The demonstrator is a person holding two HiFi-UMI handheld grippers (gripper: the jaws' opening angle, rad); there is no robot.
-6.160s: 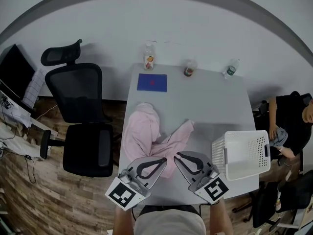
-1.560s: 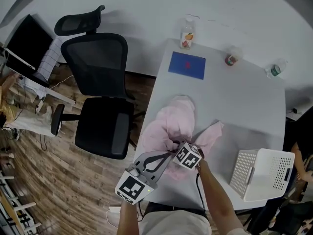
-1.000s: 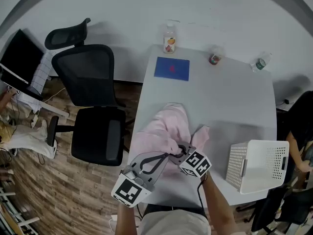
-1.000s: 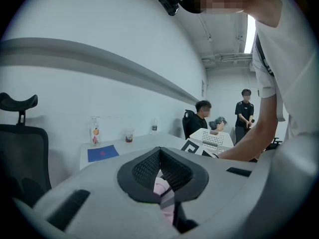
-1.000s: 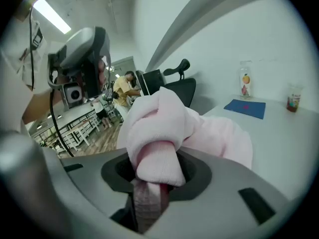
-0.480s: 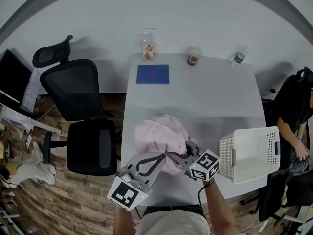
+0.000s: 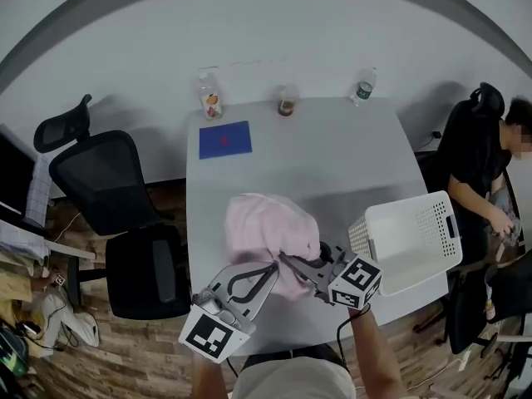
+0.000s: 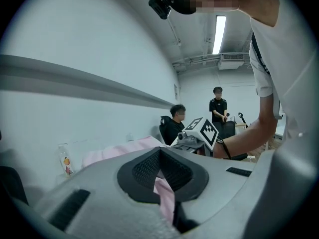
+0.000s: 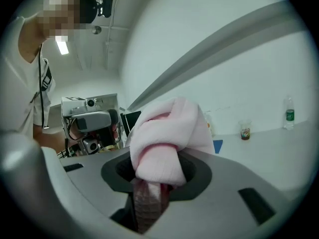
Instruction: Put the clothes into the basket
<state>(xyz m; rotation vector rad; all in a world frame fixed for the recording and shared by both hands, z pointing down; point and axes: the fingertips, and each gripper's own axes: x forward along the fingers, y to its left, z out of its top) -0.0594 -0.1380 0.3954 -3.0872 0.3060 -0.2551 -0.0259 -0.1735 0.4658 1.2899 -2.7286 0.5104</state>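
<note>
- Pink, soft knit garment (image 7: 268, 233), bunched into a rounded, folded lump, is held over the near part of the grey table (image 7: 349, 156), just left of the white perforated basket (image 7: 376, 238).
- Left gripper (image 7: 273, 268): its jaws pinch a thin pink fold.
- Right gripper (image 7: 291, 264): its jaws clamp a thick twisted wad that bulges above them.
</note>
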